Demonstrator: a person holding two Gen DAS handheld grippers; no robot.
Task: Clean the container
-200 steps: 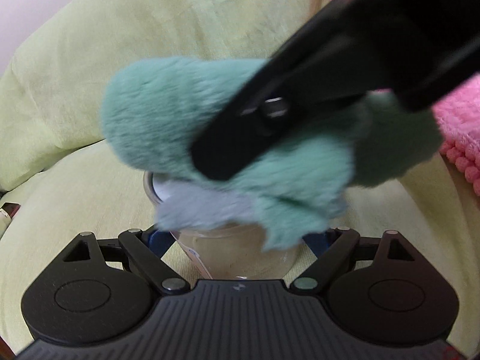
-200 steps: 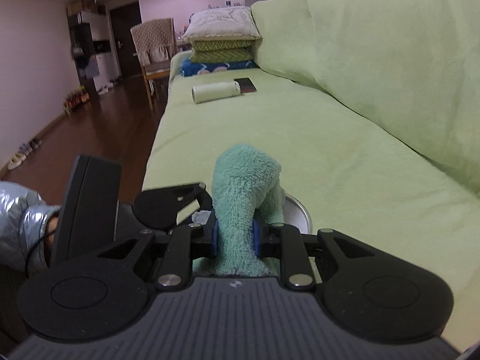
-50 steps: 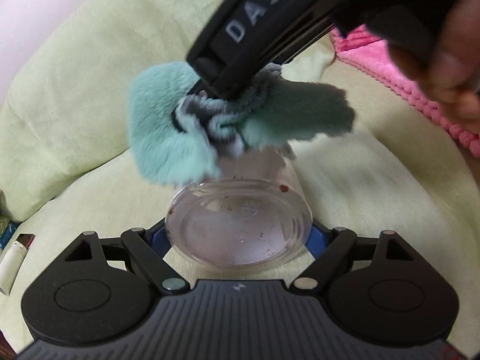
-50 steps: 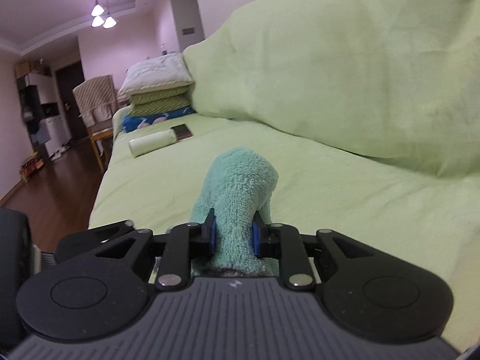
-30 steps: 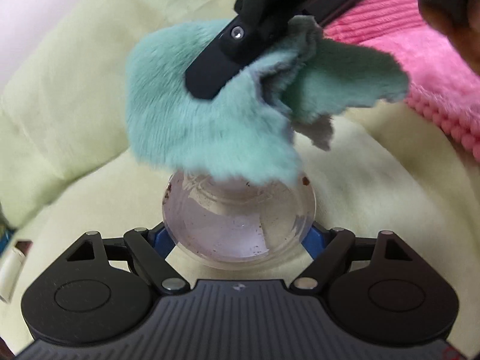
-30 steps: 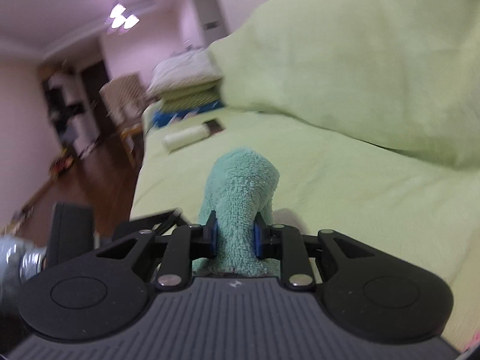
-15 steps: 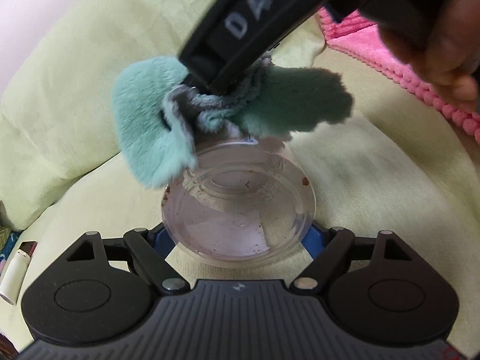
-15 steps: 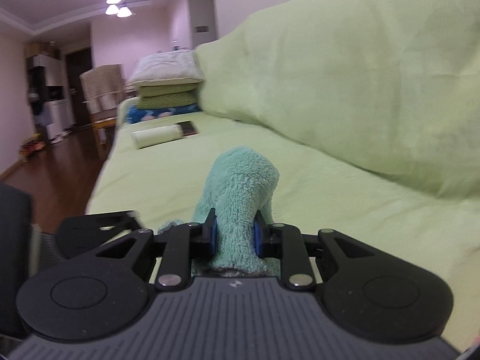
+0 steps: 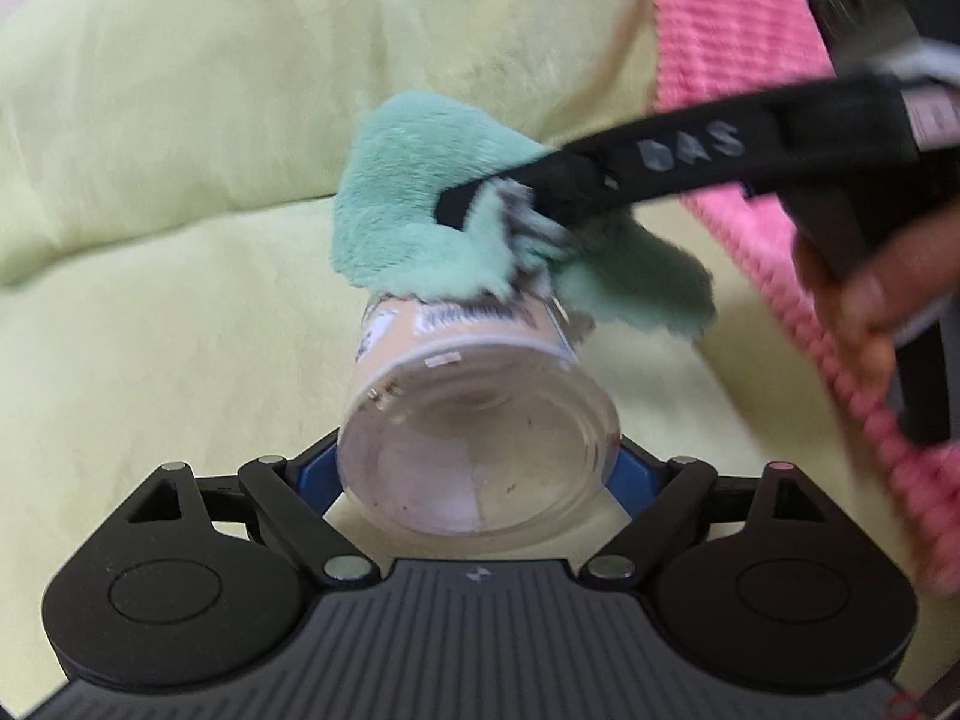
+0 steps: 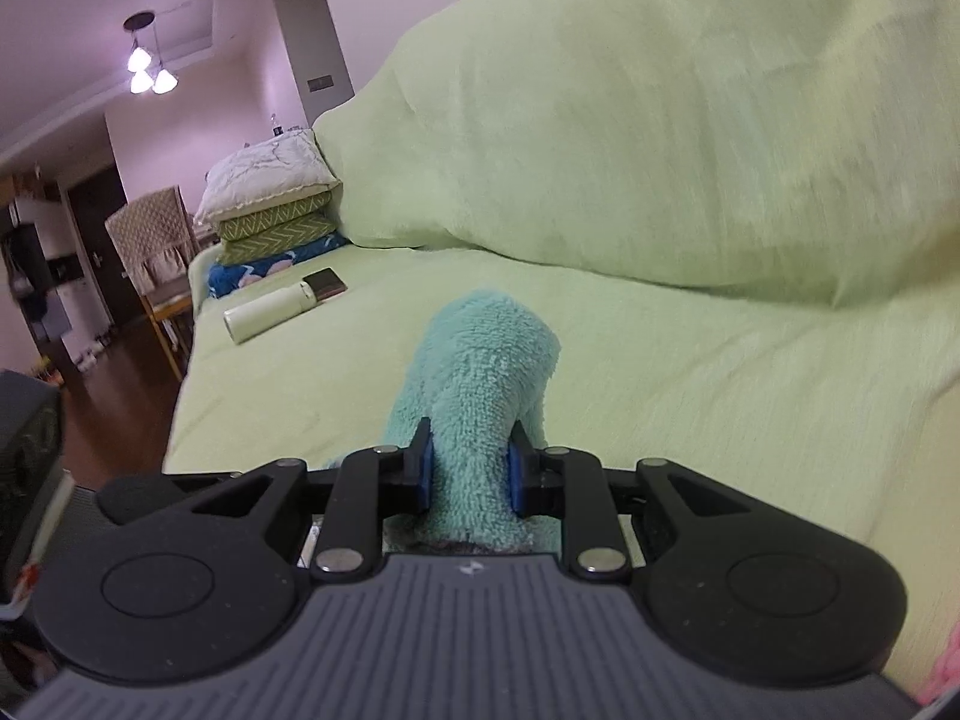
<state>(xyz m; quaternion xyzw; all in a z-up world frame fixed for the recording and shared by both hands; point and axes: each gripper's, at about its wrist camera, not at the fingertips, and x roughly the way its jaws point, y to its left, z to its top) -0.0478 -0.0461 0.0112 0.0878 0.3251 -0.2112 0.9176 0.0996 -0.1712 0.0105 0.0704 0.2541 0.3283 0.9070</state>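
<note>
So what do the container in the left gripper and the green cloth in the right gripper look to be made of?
Container: clear plastic or glass, glossy; the base shows through the wall, with a printed paper label and dark specks. The look leaves plastic or glass open.
Cloth: plush teal microfibre or terry, matte, with a looped, fuzzy pile.

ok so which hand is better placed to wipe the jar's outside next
Right. The right tool is shut on the teal cloth, which already lies against the clear jar at its labelled side. The left tool has the jar's base between its pads, so it can only steady it.
</note>
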